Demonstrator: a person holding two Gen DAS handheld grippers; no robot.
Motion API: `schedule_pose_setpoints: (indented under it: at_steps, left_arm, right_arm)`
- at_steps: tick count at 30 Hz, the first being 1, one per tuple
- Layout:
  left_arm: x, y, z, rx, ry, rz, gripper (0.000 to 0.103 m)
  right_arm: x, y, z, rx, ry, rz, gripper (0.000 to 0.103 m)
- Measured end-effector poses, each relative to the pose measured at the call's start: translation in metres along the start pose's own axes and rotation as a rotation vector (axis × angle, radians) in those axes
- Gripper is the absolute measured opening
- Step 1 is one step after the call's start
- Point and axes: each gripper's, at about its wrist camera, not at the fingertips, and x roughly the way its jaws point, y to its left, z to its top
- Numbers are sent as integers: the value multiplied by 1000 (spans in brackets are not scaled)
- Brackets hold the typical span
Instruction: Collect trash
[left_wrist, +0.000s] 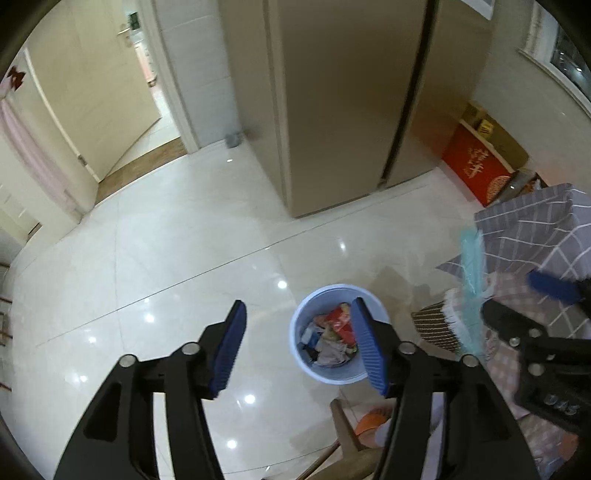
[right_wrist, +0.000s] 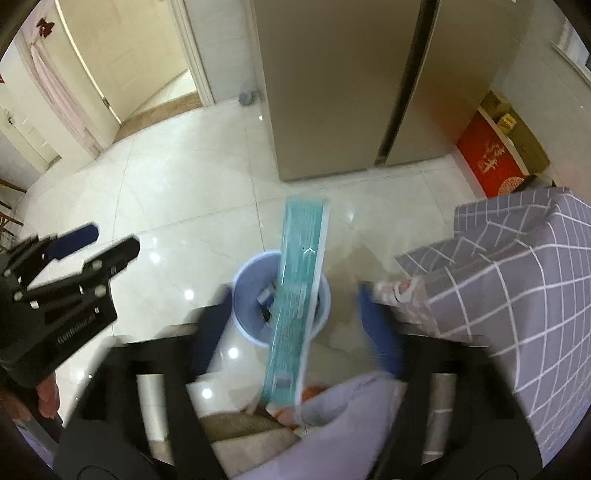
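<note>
The teal wrapper (right_wrist: 295, 295) hangs directly above the blue bin (right_wrist: 242, 284), its lower end nearest the right gripper (right_wrist: 295, 325), whose 2 blurred jaws stand wide apart, so I cannot tell whether anything grips it. The left gripper (left_wrist: 295, 345), jaws spread and empty, hovers left of the bin. To finish well, keep the wrapper centred over the bin's mouth so it falls inside.

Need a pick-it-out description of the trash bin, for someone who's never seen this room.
Start at the tall beige fridge standing on the glossy white tile floor. Come toward the camera from its base: the bin sits on the floor, just left of the table draped in grey checked cloth. It is the only round, pale blue bucket, open-topped, with crumpled wrappers inside.
</note>
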Motion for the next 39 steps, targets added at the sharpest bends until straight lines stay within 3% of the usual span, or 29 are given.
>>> schedule_pose_setpoints:
  at_steps: [10, 18, 26, 39]
  left_arm:
    - [4, 22, -26, -33, 30, -3, 65]
    - [-11, 15, -55, -25, 17, -37, 72]
    - [-55, -13, -84, 30, -73, -74, 79]
    - [-150, -64, -124, 157, -274, -211, 86]
  right_arm:
    - [15, 10, -19, -16, 50, -4, 74]
    - [-9, 4, -49, 42, 8, -7, 74]
    - [-66, -13, -98, 145, -117, -27, 79]
    - [-176, -39, -188, 349, -383, -74, 85]
